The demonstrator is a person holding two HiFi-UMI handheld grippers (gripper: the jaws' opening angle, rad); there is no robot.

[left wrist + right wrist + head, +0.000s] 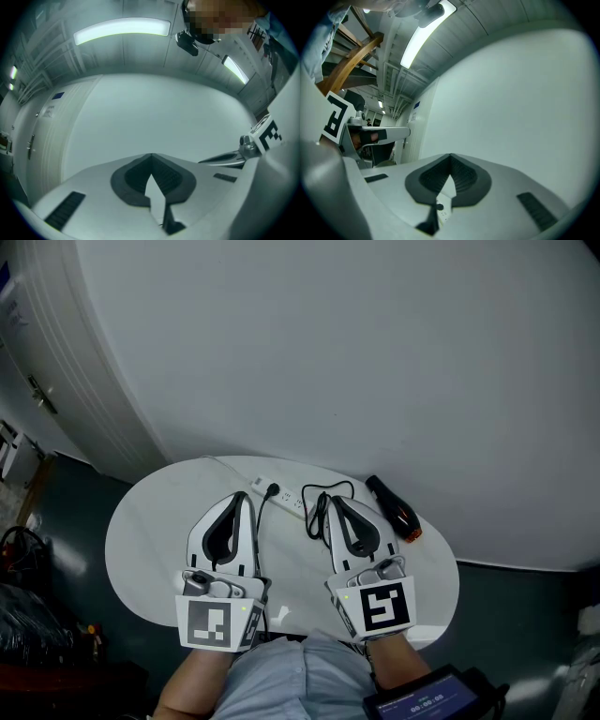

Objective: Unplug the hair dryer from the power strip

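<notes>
Over table [141, 540], both grippers' [242, 497] [330, 502] fingers [133, 178] together

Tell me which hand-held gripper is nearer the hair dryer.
Right. In the head view the right hand-held gripper is just left of the hair dryer; the left hand-held gripper is farther left, beyond the right one.

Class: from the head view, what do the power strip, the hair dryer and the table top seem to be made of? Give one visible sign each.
The power strip looks like white moulded plastic: smooth, even, matte.
The hair dryer is probably plastic too: a glossy black body with an orange end.
The table top is white, smooth and faintly shiny, perhaps laminate or painted board; the look leaves it open.
</notes>
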